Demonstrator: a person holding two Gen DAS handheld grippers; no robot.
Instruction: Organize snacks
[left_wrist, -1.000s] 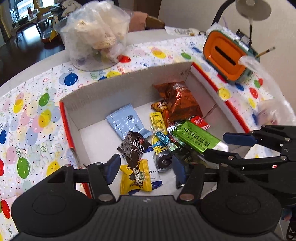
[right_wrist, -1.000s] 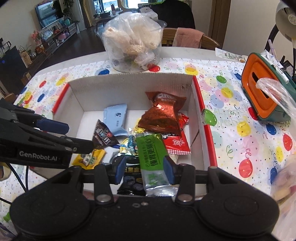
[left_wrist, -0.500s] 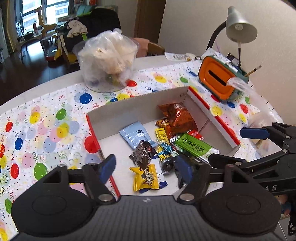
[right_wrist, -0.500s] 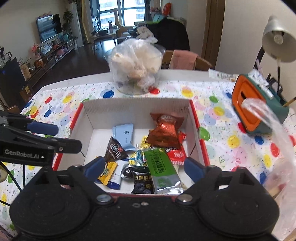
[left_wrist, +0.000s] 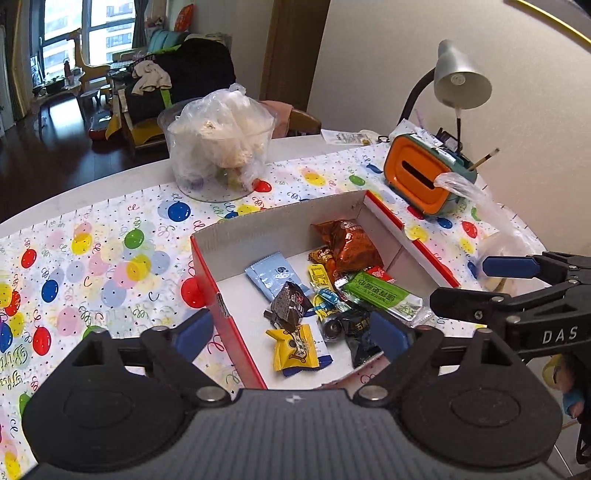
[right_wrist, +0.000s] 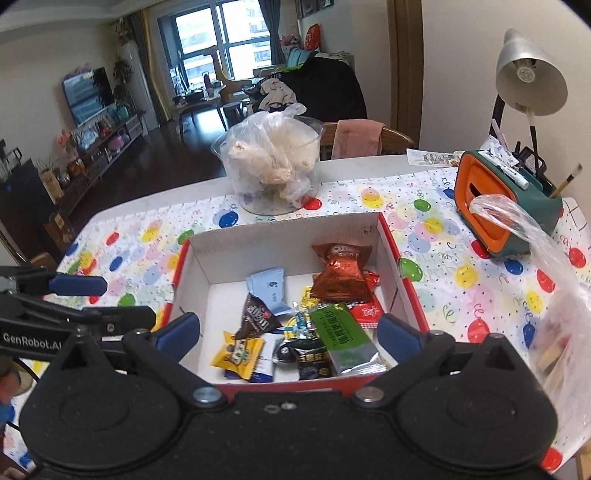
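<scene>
Left tongs (left_wrist: 291, 332) and right tongs (right_wrist: 288, 332) above the near edge of the red-edged box (right_wrist: 288, 230), both just opened wide with nothing pinched, snack packets (right_wrist: 301, 317) heaped loose inside the box, box on the balloon-print worktop (left_wrist: 92, 258), green packet (right_wrist: 338, 332) lying on top

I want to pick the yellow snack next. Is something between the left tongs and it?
Nothing visible blocks it. The left tongs are open and empty above the box. The yellow snack lies on top near the front, with only a dark brown packet beside it.
</scene>
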